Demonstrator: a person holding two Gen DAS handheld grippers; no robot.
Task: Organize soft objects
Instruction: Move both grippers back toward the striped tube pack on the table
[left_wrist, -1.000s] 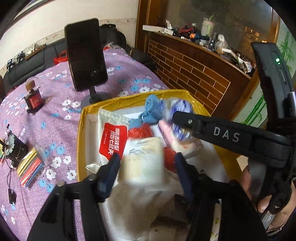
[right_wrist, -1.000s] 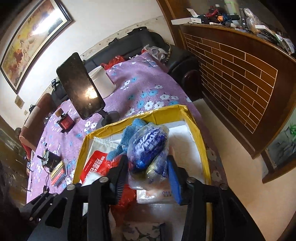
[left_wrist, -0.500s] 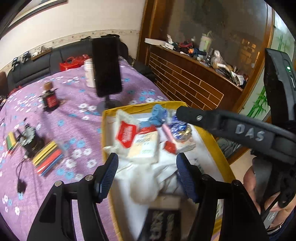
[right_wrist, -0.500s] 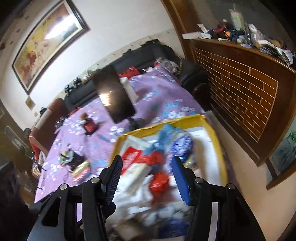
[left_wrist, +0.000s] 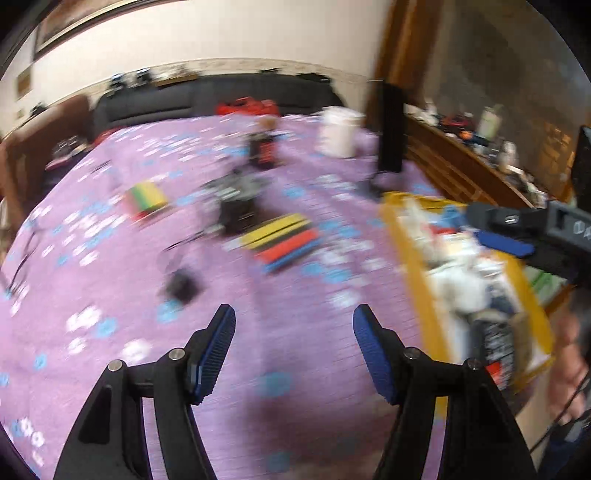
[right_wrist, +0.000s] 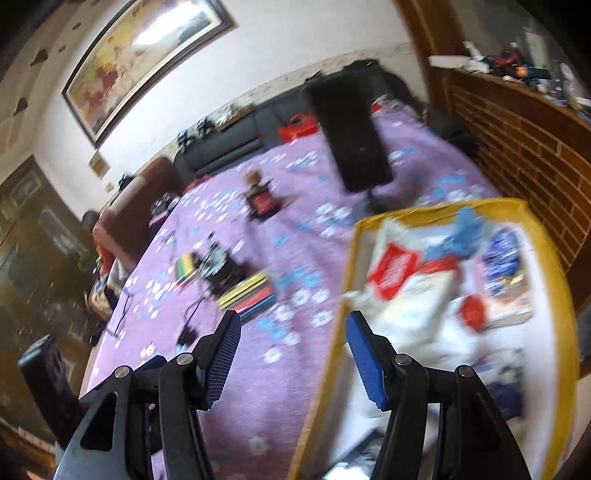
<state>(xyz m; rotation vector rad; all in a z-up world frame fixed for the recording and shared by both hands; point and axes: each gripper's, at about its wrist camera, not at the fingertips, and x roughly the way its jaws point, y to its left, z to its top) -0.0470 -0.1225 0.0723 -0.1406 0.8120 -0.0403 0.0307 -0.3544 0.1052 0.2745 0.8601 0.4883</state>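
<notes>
A yellow-rimmed bin (right_wrist: 428, 211) on the purple flowered tablecloth holds soft packs: a white bag with a red label (right_wrist: 391, 264), a pale tissue pack (right_wrist: 417, 299), a blue cloth (right_wrist: 463, 232) and a blue printed bag (right_wrist: 502, 254). The bin (left_wrist: 413, 266) sits at the right in the left wrist view. My left gripper (left_wrist: 293, 349) is open and empty over bare cloth, left of the bin. My right gripper (right_wrist: 293, 352) is open and empty, above the bin's left rim. Both views are blurred.
A black phone on a stand (right_wrist: 351, 133) rises behind the bin. Coloured strips (left_wrist: 284, 238), a black gadget (left_wrist: 236, 210), a small red-labelled bottle (right_wrist: 260, 195) and a white cup (left_wrist: 338, 131) lie on the tablecloth (left_wrist: 110, 288). A brick-faced counter (right_wrist: 524, 136) runs along the right.
Both grippers let go of their packs, which now lie in the bin, and pulled back and up. The left gripper swung left over the tablecloth.
</notes>
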